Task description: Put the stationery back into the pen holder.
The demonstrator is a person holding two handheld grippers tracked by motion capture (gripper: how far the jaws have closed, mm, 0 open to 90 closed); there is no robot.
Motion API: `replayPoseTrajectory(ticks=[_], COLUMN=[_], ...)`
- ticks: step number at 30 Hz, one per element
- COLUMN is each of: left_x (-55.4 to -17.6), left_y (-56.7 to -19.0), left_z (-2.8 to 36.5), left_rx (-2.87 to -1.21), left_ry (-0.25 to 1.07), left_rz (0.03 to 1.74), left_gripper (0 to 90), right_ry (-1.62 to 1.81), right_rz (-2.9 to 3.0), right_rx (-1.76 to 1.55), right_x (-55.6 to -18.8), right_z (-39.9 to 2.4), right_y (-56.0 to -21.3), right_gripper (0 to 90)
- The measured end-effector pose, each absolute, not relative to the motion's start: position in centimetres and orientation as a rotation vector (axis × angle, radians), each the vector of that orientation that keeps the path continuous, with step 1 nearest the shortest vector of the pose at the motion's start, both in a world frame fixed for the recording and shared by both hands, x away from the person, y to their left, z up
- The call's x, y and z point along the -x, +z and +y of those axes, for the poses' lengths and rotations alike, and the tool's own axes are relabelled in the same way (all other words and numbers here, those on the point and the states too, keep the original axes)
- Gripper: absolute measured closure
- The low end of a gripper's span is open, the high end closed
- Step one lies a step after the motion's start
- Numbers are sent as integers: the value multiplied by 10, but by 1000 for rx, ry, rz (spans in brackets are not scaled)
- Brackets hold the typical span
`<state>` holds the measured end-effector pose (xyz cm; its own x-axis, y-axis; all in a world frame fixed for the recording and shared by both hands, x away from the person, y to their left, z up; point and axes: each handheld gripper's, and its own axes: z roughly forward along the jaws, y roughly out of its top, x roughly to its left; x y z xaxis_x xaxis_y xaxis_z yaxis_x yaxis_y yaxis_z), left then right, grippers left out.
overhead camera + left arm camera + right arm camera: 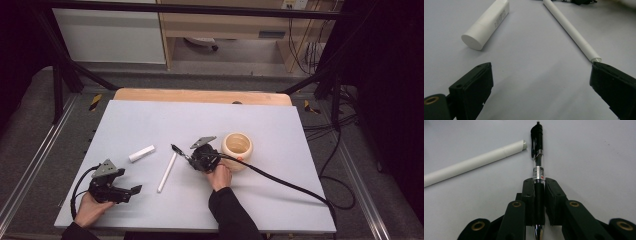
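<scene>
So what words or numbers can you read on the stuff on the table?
Short white tube: a block of small grey print along its side, too blurred to read.
Black pen held in the right gripper: a label band with tiny print and a red mark, too small to read.
Long white tube: no writing visible.
Wooden cup: no writing visible.

Each hand-held gripper is black: the left hand-held gripper (131, 191) and right hand-held gripper (186, 154) carry grey three-cornered plates, brass-ringed pivots and thick black cables. Both sleeves are black.
</scene>
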<state>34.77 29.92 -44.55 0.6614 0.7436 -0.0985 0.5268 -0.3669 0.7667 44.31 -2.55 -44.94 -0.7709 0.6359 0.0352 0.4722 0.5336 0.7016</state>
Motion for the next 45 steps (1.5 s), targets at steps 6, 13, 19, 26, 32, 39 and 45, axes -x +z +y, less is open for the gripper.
replayPoseTrajectory(ticks=[6, 13, 19, 26, 32, 39, 45], left_x=[-348, -348, -348, -348, -347, -344, -341], left_y=[-445, -446, -445, -445, -444, -441, -436], left_z=[299, 299, 299, 299, 299, 294, 286], left_rx=[-2057, -2058, -2059, -2058, -2066, -2091, -2131], left_ry=[337, 337, 338, 339, 346, 359, 380], left_rz=[981, 982, 982, 981, 971, 932, 865], left_gripper=[51, 51, 51, 51, 51, 50, 47], right_ry=[1065, 1070, 1081, 1088, 1121, 1134, 1119], right_rz=[2558, 2569, 2571, 2556, 2565, 2608, 2654], right_rx=[-937, -938, -962, -958, -934, -867, -788], right_x=[-444, -445, -444, -442, -436, -427, -416], right_z=[-26, -27, -28, -29, -31, -36, -44], right_y=[-449, -448, -443, -438, -429, -414, -398], right_gripper=[795, 802, 804, 805, 805, 804, 804])
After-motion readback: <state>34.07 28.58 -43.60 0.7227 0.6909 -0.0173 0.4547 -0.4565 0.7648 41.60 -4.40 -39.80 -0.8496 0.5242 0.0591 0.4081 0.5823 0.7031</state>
